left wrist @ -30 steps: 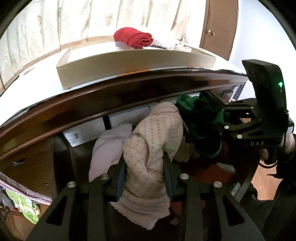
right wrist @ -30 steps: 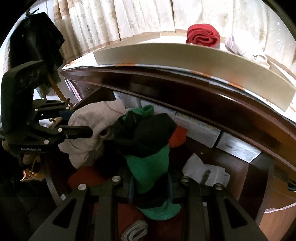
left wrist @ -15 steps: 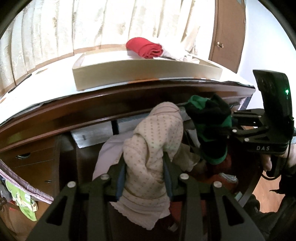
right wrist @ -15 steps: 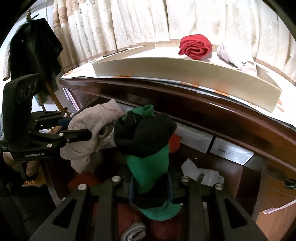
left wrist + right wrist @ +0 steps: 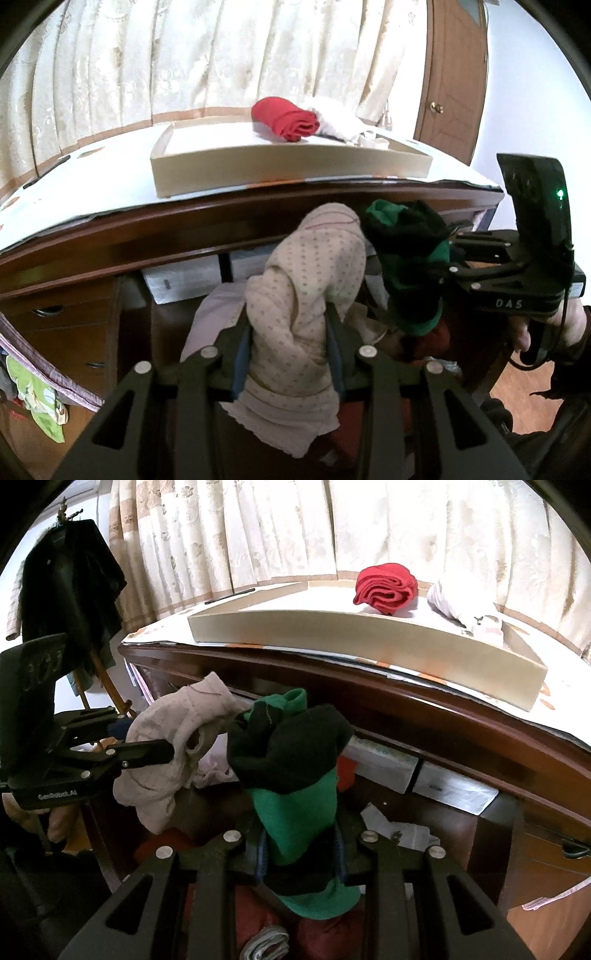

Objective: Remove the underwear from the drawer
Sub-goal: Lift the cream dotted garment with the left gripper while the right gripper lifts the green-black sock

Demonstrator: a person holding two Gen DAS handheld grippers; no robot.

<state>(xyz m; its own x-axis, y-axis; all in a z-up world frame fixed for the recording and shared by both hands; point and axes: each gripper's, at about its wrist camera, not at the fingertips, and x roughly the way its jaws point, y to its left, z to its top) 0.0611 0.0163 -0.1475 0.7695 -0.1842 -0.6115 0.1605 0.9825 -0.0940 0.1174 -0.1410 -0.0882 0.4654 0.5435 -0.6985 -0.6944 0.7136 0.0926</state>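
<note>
My left gripper [image 5: 290, 347] is shut on beige dotted underwear [image 5: 306, 280], held up over the open drawer [image 5: 166, 325]. Beside it on the right, the right gripper [image 5: 439, 266] holds green and black underwear [image 5: 406, 251]. In the right wrist view my right gripper [image 5: 301, 845] is shut on that green and black underwear [image 5: 291, 760], and the left gripper [image 5: 147, 749] with the beige piece [image 5: 173, 738] shows at the left. More clothes lie in the drawer [image 5: 454, 834] below: red fabric [image 5: 162, 845], white cloth [image 5: 399, 827] and a grey striped roll [image 5: 267, 941].
On the dresser top stands a shallow beige tray [image 5: 288, 162] with a red rolled garment [image 5: 286, 118] and white cloth [image 5: 343, 123] in it. Curtains hang behind. Dark clothes hang on a stand [image 5: 70, 590] at the left. Smaller drawers [image 5: 62, 325] are left of the open one.
Both grippers have tilted upward with their garments, so the dresser top and tray sit lower in both views. Both grips are unchanged.
</note>
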